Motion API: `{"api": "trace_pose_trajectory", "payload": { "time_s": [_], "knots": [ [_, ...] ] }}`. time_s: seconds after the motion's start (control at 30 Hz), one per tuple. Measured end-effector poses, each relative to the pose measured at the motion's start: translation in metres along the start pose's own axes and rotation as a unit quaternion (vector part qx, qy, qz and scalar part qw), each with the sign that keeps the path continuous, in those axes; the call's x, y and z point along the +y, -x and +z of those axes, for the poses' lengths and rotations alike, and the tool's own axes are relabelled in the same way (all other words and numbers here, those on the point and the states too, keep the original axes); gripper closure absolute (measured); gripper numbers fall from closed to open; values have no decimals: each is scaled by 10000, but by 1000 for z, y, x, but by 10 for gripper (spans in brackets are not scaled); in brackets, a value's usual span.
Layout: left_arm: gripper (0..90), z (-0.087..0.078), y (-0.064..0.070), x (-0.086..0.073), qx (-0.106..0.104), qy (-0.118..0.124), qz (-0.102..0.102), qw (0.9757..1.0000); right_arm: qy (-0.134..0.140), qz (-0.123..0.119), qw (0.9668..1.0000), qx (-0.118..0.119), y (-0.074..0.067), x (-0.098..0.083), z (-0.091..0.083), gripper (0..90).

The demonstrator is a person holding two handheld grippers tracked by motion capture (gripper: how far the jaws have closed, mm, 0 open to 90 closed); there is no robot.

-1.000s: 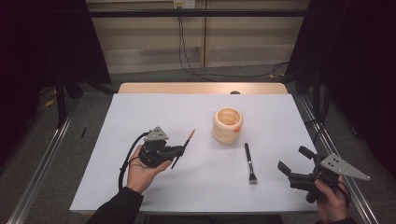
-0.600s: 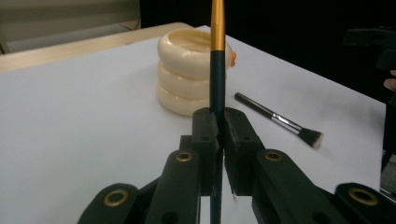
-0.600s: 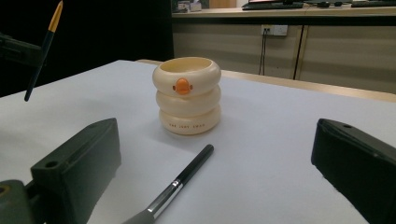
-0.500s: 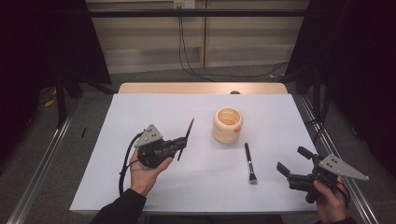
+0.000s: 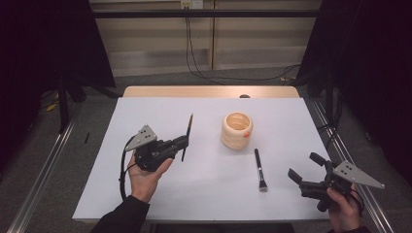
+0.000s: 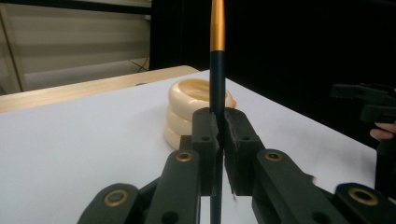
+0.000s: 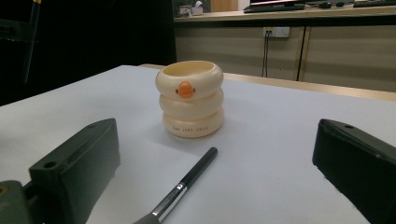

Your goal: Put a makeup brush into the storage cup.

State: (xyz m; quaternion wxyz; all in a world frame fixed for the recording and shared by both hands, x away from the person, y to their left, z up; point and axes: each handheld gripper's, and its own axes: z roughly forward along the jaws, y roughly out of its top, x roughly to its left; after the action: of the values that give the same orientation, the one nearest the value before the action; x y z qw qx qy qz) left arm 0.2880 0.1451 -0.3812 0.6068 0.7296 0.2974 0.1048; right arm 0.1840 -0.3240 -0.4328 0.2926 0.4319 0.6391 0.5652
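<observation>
My left gripper (image 5: 183,142) (image 6: 220,119) hovers over the left half of the white table (image 5: 155,104), shut on a thin dark brush handle with a gold band (image 5: 187,131) (image 6: 217,65). The handle stands nearly upright between the pads. A cream ringed cup with an orange dot (image 5: 237,130) (image 6: 187,100) (image 7: 190,99) stands at the table's middle, to the right of that gripper. A black makeup brush (image 5: 260,168) (image 7: 189,182) lies flat in front of the cup. My right gripper (image 5: 304,168) (image 7: 215,140) is open near the front right corner, its jaws wide apart and aimed at the cup.
A wooden strip (image 5: 209,91) borders the table's far edge. Metal rails (image 5: 48,165) run along both sides on the floor, and cables (image 5: 194,53) hang at the back wall. Bare white surface lies to the left of and in front of the cup.
My left hand has lifted and tilted, swinging the held brush handle from slanted to nearly upright. The right gripper has stayed put.
</observation>
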Motion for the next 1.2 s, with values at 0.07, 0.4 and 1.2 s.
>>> {"api": "trace_pose_trajectory", "payload": {
  "time_s": [0.07,0.4,1.2],
  "knots": [
    [837,0,3,0,-7,-32,46,10000,20,-46,10000,66,0,0,0,1],
    [837,-1,10,-1,-88,-8,79,9999,68,-226,9987,447,-5,0,1,1],
    [837,10,25,-3,-560,-87,167,9983,-21,-602,9885,1384,-30,32,39,95]
  ]
}}
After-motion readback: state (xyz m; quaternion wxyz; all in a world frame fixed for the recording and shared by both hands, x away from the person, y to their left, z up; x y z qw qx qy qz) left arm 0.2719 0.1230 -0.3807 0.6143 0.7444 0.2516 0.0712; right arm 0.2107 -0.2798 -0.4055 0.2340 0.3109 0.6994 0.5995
